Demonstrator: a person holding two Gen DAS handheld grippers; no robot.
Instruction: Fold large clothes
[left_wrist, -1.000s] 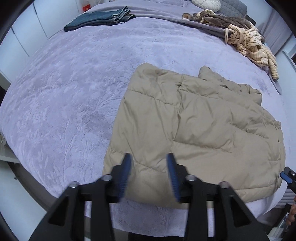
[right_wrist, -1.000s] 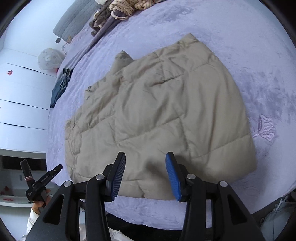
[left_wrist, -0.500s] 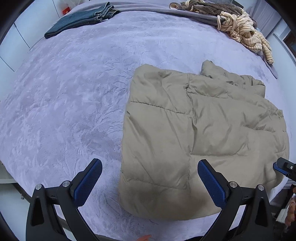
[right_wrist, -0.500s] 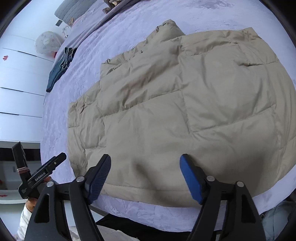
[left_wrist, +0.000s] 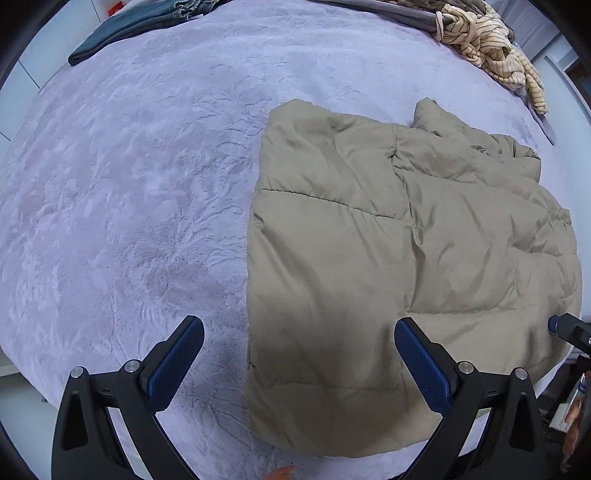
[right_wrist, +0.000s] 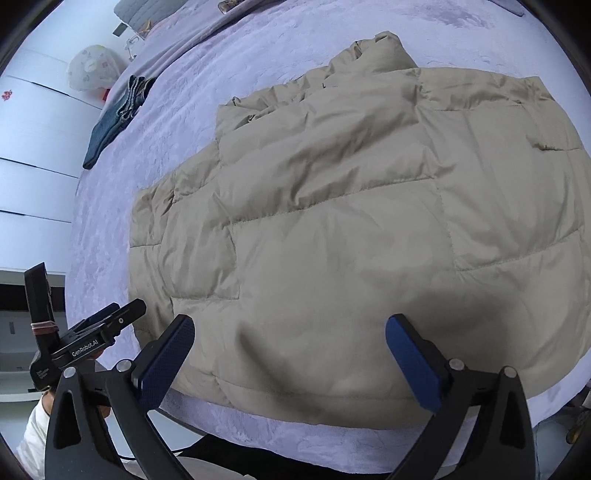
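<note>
So here's where I'm at with the big tan puffer jacket (right_wrist: 351, 229). It's lying flat on the lavender bedspread (left_wrist: 129, 184), already doubled over on itself from the look of it, with its near hem running along the bed edge closest to me. I'm guessing it sits that close so both tongs can reach the hem without stretching.

Left gripper (left_wrist: 299, 354) is spread fully apart, nothing between the pads, hanging over the jacket's near left corner. One pad is above bare bedspread just off the jacket's side edge, the other above the fabric, so it straddles that edge. Looks like a decent setup for pinching the corner.

Right gripper (right_wrist: 290, 350) has its jaws opening right now, wide already, with nothing pinched; only the jacket's near hem lies below them, toward the right end. Can't tell if the tips are brushing the fabric.

Beyond the jacket, at the far side of the bed, there's a folded pair of jeans (left_wrist: 129, 22) and a heap of striped clothes (left_wrist: 491, 48), both well apart from it, so nothing's in the way.

My read: next fold takes both near corners. Puffy fabric slips, so the bite should go deep.
</note>
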